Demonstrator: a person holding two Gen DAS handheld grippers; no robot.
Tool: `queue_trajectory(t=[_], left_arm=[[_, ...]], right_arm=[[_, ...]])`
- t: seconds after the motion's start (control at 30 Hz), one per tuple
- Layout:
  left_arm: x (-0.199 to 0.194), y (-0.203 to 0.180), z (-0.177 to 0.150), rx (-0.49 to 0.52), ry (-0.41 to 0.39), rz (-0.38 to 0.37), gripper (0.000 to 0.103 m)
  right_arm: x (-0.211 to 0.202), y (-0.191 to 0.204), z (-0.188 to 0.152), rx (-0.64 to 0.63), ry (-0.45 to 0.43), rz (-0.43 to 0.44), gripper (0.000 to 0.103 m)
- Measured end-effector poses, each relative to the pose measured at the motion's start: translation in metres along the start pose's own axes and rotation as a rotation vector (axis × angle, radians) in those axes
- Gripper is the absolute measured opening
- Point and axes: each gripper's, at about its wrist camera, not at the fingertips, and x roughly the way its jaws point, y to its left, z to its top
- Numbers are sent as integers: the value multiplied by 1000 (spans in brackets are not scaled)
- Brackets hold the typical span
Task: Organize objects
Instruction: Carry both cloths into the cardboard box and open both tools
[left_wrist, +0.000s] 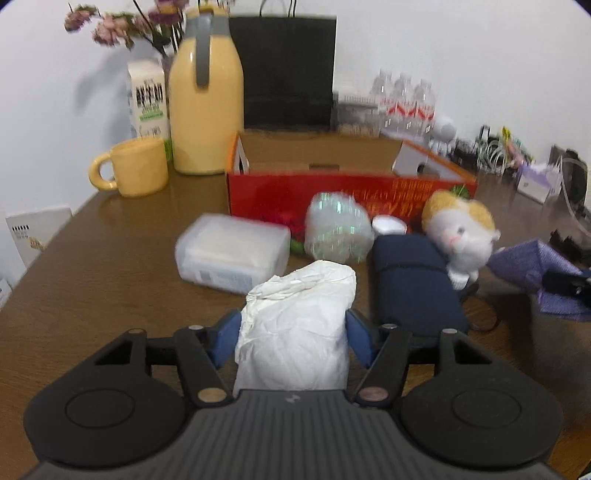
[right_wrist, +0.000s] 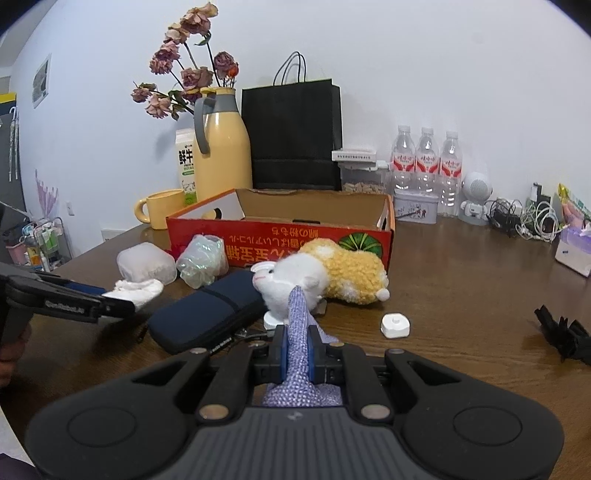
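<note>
Brown and wood-grained, the tabletop (right_wrist: 461, 295) carried a red cardboard box (right_wrist: 280, 236) open at the top, with loose things strewn in front of it. The left tool (left_wrist: 291, 328) had a crumpled white wad (left_wrist: 295, 325) between its blue pads, which touched its sides; it looked like paper or thin cloth (hard to tell), so it probably weighed almost nothing and would squash rather than slip. Taking it around the bulky middle seemed wisest. The right tool (right_wrist: 297, 354) was pinched tight on a lilac knitted cloth (right_wrist: 299, 332), limp and light, likely to trail or snag. Beside it lay a plush toy (right_wrist: 325, 277), soft and forgiving, and a navy pouch (right_wrist: 207, 314), firmer and best gripped across its narrow width.
</note>
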Motion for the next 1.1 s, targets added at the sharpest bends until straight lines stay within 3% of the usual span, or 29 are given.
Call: queue_trajectory(t=[0.27, 0.57, 0.83, 1.1], left_arm=[[-27, -3, 28, 15, -117, -12, 65], [-19, -15, 73, 24, -193, -26, 66], [17, -27, 117, 19, -224, -21, 67], [69, -31, 149, -1, -229, 11, 67]], right_arm=[[-16, 12, 21, -49, -67, 10, 9], [-7, 21, 69, -112, -174, 11, 9], [38, 15, 124, -121, -235, -8, 9], [113, -1, 154, -95, -207, -22, 9]])
